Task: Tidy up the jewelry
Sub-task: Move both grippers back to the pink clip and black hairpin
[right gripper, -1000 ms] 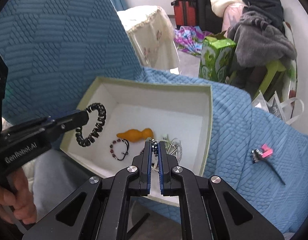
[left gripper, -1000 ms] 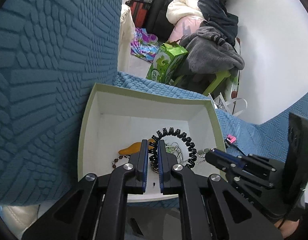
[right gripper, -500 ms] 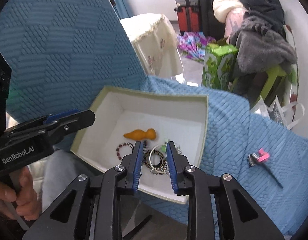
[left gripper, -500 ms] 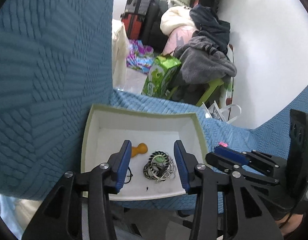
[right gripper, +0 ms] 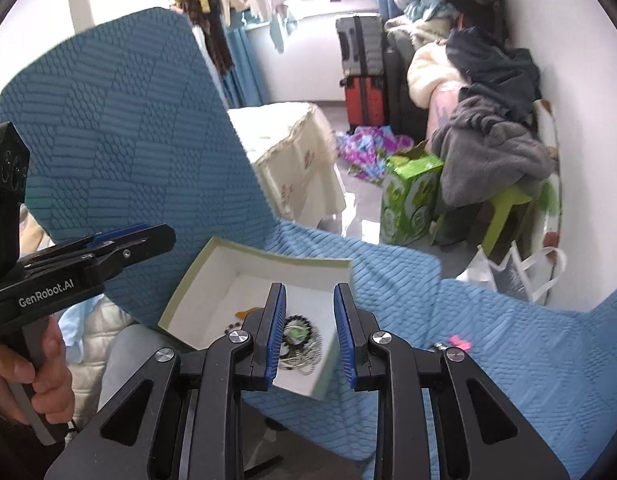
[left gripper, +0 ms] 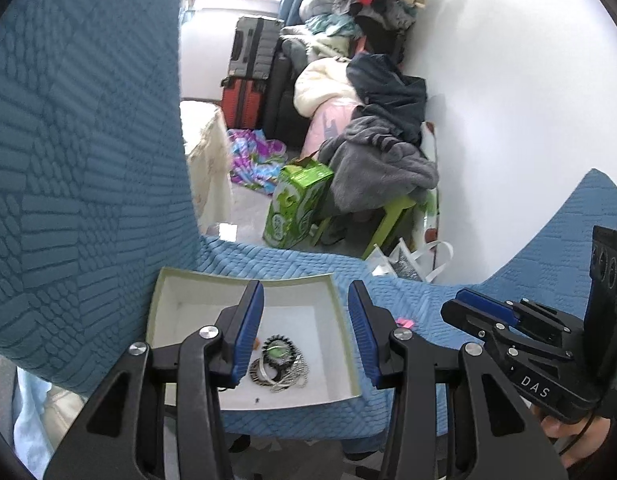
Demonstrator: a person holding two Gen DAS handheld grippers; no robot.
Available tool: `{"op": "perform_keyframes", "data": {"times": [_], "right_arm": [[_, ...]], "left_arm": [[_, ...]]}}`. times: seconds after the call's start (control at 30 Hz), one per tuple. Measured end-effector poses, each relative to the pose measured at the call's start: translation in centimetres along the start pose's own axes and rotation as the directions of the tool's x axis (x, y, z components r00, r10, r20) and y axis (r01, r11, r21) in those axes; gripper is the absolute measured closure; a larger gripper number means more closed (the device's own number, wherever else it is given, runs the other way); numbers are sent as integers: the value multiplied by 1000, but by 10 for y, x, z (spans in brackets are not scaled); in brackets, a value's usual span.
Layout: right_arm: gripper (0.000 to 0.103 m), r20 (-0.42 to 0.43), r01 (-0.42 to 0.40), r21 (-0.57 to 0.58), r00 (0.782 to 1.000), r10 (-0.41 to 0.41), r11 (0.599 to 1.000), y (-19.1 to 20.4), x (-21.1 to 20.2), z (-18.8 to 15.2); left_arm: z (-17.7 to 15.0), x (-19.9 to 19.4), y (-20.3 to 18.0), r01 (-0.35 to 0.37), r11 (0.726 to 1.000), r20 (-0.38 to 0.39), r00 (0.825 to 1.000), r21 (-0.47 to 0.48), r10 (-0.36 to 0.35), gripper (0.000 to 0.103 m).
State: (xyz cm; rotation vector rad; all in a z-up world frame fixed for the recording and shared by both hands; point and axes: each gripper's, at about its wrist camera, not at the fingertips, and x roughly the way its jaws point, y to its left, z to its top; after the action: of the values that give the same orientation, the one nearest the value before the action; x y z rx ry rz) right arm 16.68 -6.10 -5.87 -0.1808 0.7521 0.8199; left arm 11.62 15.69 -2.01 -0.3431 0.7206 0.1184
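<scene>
A shallow white box (left gripper: 154, 308) with a pale green rim lies on the blue quilted chair seat (left gripper: 408, 296). Inside it is a tangled heap of bracelets and chains (left gripper: 278, 362), with an orange piece (right gripper: 244, 314) beside it. My left gripper (left gripper: 305, 286) hovers above the box, open and empty. My right gripper (right gripper: 310, 287) hangs over the same heap (right gripper: 304, 340), open less wide, nothing between its pads. Each gripper shows at the edge of the other's view, held by a hand. A small pink clip (right gripper: 458, 340) lies on the seat to the right of the box (right gripper: 276, 254).
The chair's tall blue backrest (left gripper: 88, 160) rises at the left. Beyond the seat's far edge are a green carton (left gripper: 296, 208), a green stool under a pile of clothes (left gripper: 380, 168), suitcases (left gripper: 248, 76), a cloth-covered table (right gripper: 292, 160) and a white wall.
Both grippers were shut down in the box, the left on a black coil bracelet. They opened, the bracelet now lies on the heap, and both have risen and drawn back.
</scene>
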Motion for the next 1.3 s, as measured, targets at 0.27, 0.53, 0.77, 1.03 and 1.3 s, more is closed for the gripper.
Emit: {"op": "perform_keyframes", "data": {"times": [0.27,0.53,0.77,1.03,1.3], "right_arm": [[80,50,55,45,997,-57,997,-46,-27,-14],[80,49,101,109,993,-107,989,-96,-44,-45],[80,26,125,170,991,-132,978,-143,-31,-91],[80,-12,139,195,990,-139,971,-181,0,-136],[80,-21,118,188,993,-116,975,-211,37,-159]], "left_arm": [[-7,14,-46,52,997,-2,999,57,-51,58],[-26,46,-90,130,988,-62,990,85,-125,58],[-55,87,-128,197,974,-135,974,112,-181,58],[-84,142,-149,257,962,-224,946,86,-233,58],[-92,200,-170,258,950,-301,933,178,-197,58]]}}
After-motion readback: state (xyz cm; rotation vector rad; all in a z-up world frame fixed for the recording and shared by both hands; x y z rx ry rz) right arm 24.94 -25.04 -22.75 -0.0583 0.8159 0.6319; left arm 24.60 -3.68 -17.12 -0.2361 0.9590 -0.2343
